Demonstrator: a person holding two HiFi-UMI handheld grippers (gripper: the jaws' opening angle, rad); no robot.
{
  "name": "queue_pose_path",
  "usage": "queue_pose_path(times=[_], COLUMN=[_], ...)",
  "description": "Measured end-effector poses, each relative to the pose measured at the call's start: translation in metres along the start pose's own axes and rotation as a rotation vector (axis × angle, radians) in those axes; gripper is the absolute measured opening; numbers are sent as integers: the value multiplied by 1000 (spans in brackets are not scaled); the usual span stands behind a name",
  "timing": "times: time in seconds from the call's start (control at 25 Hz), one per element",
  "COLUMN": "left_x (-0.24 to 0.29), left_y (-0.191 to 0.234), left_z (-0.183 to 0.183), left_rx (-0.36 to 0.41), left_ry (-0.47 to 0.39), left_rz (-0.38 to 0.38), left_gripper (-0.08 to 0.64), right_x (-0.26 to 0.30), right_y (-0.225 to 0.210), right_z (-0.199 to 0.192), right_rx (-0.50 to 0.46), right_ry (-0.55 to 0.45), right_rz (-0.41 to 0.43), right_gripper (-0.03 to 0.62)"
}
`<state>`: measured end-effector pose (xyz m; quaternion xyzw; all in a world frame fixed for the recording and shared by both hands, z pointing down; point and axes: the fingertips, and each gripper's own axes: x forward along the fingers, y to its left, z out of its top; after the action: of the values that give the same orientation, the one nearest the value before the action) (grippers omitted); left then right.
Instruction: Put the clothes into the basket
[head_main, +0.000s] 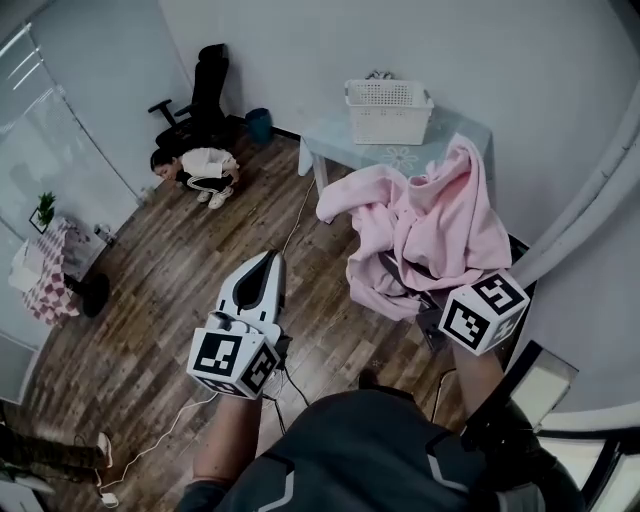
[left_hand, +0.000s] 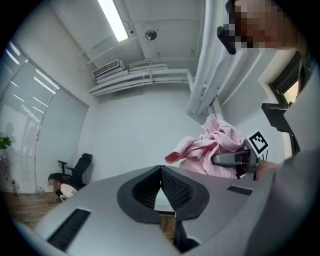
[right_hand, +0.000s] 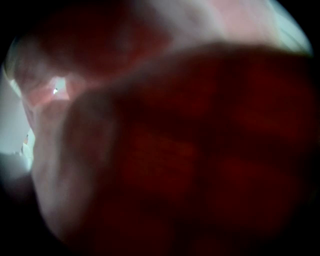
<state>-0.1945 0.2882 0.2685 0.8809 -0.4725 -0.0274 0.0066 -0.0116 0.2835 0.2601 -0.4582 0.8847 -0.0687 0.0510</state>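
A big pink garment (head_main: 440, 225) hangs bunched in the air over my right gripper, whose marker cube (head_main: 483, 312) sticks out below it. The cloth hides the jaws, which seem closed on a thick fold. In the right gripper view the pink garment (right_hand: 165, 165) fills nearly the whole lens. The left gripper view shows the right gripper (left_hand: 220, 159) under the pink garment (left_hand: 210, 147). My left gripper (head_main: 268, 258) is held over the wooden floor, shut and empty, its pads (left_hand: 172, 187) meeting at the tip. The white basket (head_main: 388, 110) stands on a pale table (head_main: 455, 135) by the far wall.
A person (head_main: 205, 168) crouches on the floor at the back left beside a black office chair (head_main: 200, 95) and a blue bin (head_main: 260, 124). A white cable (head_main: 180, 425) trails across the floor. A small checkered table (head_main: 45, 270) stands at the far left.
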Motion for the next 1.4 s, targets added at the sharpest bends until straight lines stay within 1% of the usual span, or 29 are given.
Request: queue_pose_path(times=[0.16, 0.24, 0.32, 0.44, 0.64, 0.84, 0.96, 1.08, 1.24, 1.4], left_x=[114, 148, 166, 185, 212, 241, 267, 294, 329, 361], left_y=[13, 14, 12, 10, 17, 40, 57, 85, 138, 181], left_z=[-16, -21, -24, -29, -47, -59, -67, -70, -60, -55], left_rx=[-8, -18, -16, -15, -1, 4, -5, -20, -54, -68], left_ry=[25, 39, 54, 67, 124, 120, 107, 90, 80, 73], left_rz=[2, -6, -11, -16, -28, -68, -88, -117, -167, -218], left_gripper=[9, 9, 9, 9, 9, 9, 9, 9, 9, 9], right_x=[48, 59, 64, 72, 88, 116, 140, 174, 234, 285], right_y=[-97, -125, -141, -161, -186, -203, -216, -229, -236, -246], right_z=[5, 8, 8, 8, -2, -13, -21, -20, -4, 6], right_rx=[8, 17, 32, 43, 71, 87, 73, 61, 39, 34], right_ry=[19, 24, 27, 25, 20, 20, 31, 35, 30, 25], right_rz=[4, 1, 7, 8, 6, -21, -29, -61, -92, -136], right_gripper=[403, 402, 402, 403, 403, 403, 402, 403, 403, 403])
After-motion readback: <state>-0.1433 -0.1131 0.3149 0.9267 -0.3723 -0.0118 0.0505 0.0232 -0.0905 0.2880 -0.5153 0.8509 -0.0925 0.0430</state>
